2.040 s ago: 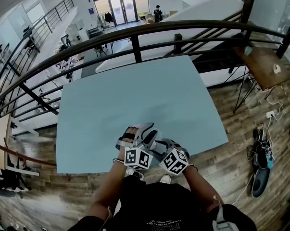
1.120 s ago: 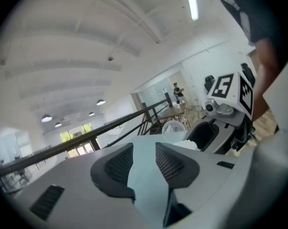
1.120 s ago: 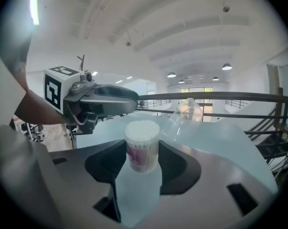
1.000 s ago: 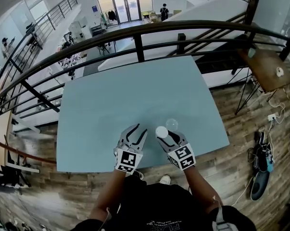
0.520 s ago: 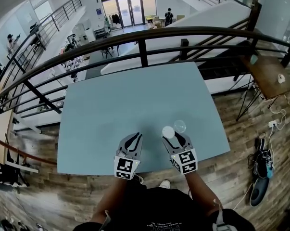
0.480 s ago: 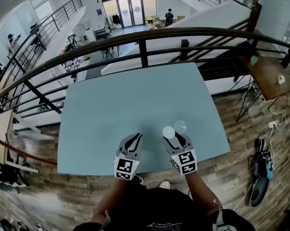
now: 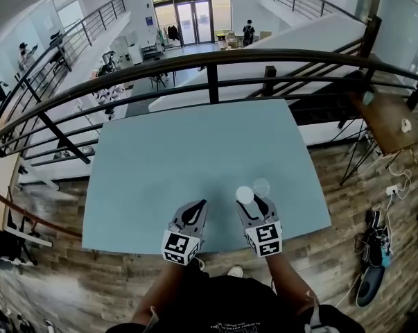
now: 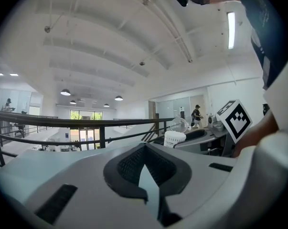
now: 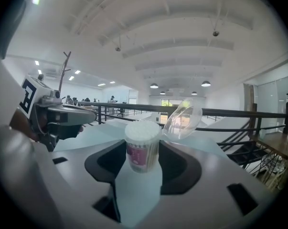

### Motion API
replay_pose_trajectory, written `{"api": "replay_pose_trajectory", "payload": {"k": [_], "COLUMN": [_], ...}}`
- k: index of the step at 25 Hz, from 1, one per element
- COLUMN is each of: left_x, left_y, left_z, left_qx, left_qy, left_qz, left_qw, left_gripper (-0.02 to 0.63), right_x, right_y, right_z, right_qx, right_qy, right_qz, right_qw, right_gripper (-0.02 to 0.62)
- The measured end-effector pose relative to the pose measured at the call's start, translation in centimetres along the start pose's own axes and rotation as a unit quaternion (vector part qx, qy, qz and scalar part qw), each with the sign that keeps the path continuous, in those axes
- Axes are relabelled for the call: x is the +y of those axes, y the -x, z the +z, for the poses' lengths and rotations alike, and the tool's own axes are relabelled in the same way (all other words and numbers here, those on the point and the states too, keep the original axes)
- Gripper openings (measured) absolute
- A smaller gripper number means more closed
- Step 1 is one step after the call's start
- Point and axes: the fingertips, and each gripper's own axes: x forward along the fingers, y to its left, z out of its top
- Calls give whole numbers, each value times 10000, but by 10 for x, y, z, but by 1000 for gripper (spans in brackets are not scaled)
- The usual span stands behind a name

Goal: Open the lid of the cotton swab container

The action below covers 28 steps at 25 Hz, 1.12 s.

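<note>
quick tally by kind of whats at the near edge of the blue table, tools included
tool: 2 (left tool, right tool)
cotton swab container: 1
lid: 1, clear, flipped open on the container
total: 4

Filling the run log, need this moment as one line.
left tongs: just closed, empty | right tongs: gripping small cylindrical pink-labelled cotton swab container | clear round hinged lid: flipped open

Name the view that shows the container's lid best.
Right gripper view: the clear lid stands large and central, tilted open behind the container. The head view shows it as a small disc; the left gripper view, tiny and far off.
</note>
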Motion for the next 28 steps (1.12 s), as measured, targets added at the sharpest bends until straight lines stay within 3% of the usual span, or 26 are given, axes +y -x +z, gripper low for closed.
{"api": "replay_pose_trajectory", "payload": {"k": [10, 28], "left_x": [5, 6], "left_y": [18, 32], "left_z": [-6, -12], "left_qx": [21, -22], "left_qy": [18, 139], "left_qz": [91, 159], "left_qw": [10000, 9998], "left_gripper": [12, 12], "right_x": [18, 37], "right_y": [0, 3], "right_z": [8, 7], "right_qx": [-110, -96], "right_qy": [303, 277], "right_qz": [-81, 88], "right_qw": [9994, 9995], "right_gripper": [222, 222]}}
